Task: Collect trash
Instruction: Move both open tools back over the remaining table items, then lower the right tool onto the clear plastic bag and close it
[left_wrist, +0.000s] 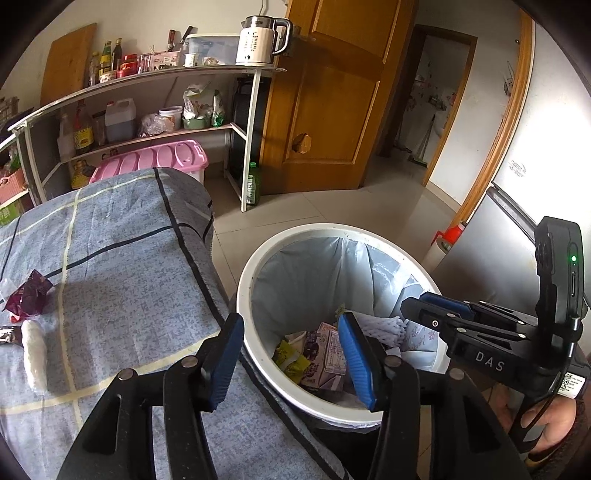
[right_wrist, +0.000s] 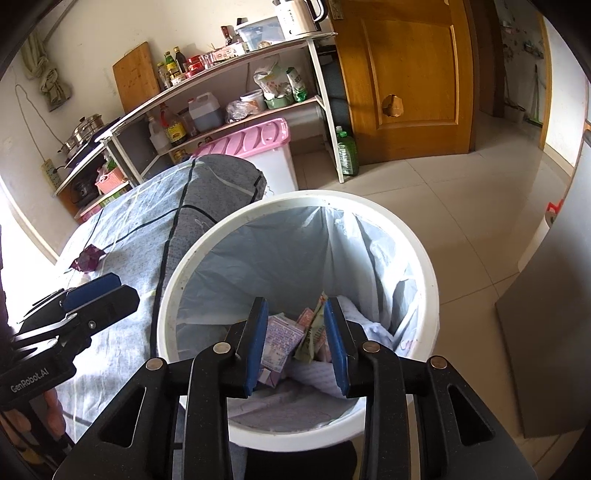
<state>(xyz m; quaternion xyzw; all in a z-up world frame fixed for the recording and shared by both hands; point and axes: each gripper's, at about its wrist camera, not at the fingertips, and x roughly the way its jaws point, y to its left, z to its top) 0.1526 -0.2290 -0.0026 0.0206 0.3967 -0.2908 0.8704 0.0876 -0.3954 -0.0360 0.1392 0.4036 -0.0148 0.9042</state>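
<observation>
1. Left wrist view: my left gripper (left_wrist: 291, 354) is spread, empty, over the white trash bin (left_wrist: 246, 280) rim. Cartons (left_wrist: 325, 354) are binned; a maroon wrapper (left_wrist: 26, 295) and white wad (left_wrist: 34, 350) remain on the blue cloth (left_wrist: 122, 266).
2. Right wrist view: my right gripper (right_wrist: 295, 339) is parted, empty, above the bin — job judged partway done.

**Light and picture quality**

Bright daylight indoors, coming from the left; blown-out glare on the left edge of the right wrist view. Soft shadows on the bed cover (left_wrist: 122, 266) and tiled floor (right_wrist: 461, 206). Strong fisheye bending, black corners. Focus sharp throughout, no motion blur.
</observation>
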